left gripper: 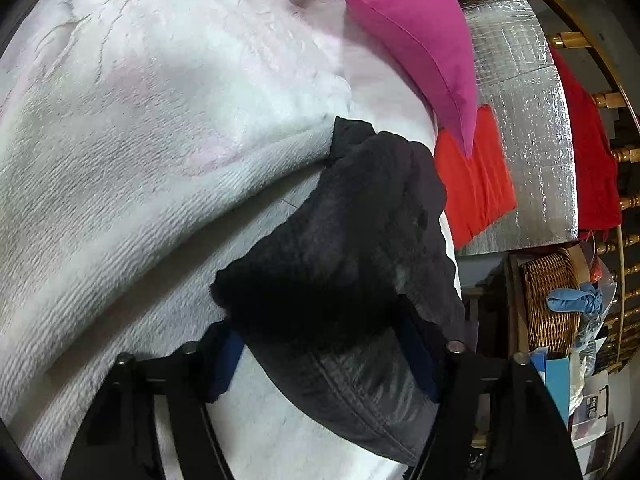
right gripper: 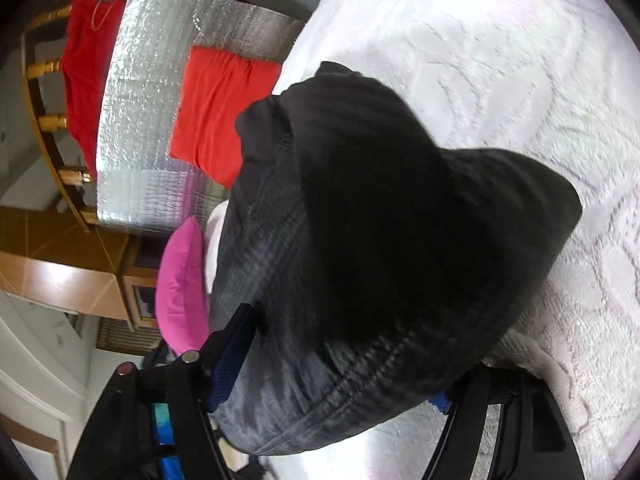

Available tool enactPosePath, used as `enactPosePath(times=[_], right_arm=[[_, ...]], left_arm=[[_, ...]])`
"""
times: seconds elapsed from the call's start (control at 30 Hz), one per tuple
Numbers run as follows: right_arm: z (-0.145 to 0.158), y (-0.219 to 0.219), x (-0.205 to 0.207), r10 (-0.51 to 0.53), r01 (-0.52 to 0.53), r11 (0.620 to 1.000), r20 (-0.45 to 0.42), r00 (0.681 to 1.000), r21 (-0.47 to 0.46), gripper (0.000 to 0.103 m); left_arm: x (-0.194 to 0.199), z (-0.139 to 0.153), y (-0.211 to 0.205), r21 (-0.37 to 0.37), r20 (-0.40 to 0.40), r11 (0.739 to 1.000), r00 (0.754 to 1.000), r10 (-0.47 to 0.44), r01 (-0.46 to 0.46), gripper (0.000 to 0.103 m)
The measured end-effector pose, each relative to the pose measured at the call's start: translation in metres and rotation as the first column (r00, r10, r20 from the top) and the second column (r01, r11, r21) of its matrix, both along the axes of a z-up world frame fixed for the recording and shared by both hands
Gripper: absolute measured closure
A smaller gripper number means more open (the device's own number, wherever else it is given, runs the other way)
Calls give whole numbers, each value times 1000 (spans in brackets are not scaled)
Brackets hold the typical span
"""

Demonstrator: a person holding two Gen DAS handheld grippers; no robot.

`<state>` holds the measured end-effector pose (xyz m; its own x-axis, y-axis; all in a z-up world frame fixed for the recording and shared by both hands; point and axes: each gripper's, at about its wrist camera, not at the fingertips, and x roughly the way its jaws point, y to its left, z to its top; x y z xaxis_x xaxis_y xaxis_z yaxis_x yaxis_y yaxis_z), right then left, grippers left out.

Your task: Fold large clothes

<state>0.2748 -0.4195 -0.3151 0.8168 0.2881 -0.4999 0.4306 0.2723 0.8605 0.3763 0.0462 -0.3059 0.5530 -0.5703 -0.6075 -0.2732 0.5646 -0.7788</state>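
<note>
A thick, dark grey-black quilted garment point(left gripper: 340, 264) is bunched between the blue-padded jaws of the left gripper point(left gripper: 324, 356), and the same bulky fabric point(right gripper: 360, 260) fills the right gripper point(right gripper: 332, 364). Both are seen about half open and appear to be pressed on a fat fold, over the white fluffy blanket point(left gripper: 140, 140) ahead of the tongs. The slippery shell could be lost from one side — then the fold would sag unevenly. Beyond the tips, the folded red cloth point(left gripper: 474, 176) on the silver foil mat point(left gripper: 520, 100) and the pink cushion point(left gripper: 408, 28) could be brushed — if the bundle is swung wide.
</note>
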Motion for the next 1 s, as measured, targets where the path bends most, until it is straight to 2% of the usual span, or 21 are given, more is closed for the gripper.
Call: enactPosePath(times=[0.13, 0.2, 0.27, 0.33, 0.53, 0.7, 0.77, 0.83, 0.9, 1.0], right_arm=[[14, 9, 7, 21, -24, 991, -26, 999, -130, 49], [22, 14, 8, 30, -34, 980, -24, 999, -194, 58], [33, 20, 9, 37, -40, 963, -19, 999, -267, 62], [40, 25, 7, 37, -38, 950, -7, 999, -310, 64], [51, 34, -5, 75, -72, 944, -3, 997, -323, 65], [50, 42, -23, 133, -137, 950, -30, 991, -282, 65], [43, 44, -22, 178, -190, 942, -68, 982, -278, 65], [33, 41, -21, 213, -231, 940, -96, 972, -250, 60], [31, 34, -21, 249, -267, 941, -111, 962, -206, 46], [40, 23, -34, 317, -340, 917, -137, 938, -209, 43]], left_arm=[[3, 4, -2, 38, 25, 999, 1000, -7, 6, 54], [2, 8, -3, 55, 41, 998, 999, -16, 13, 60], [0, 14, -2, 69, 62, 997, 998, -22, 18, 63], [-4, 19, 0, 68, 77, 997, 997, -25, 20, 66], [-28, 39, 13, 91, 97, 996, 995, -30, 21, 72], [-52, 38, 25, 119, 41, 991, 997, -70, 65, 72], [-55, 31, 30, 133, 4, 987, 995, -96, 94, 67], [-48, 18, 37, 100, -69, 987, 991, -117, 124, 55], [-47, 14, 48, 48, -115, 992, 987, -111, 117, 51], [-54, 25, 63, 58, -114, 991, 987, -115, 122, 47]])
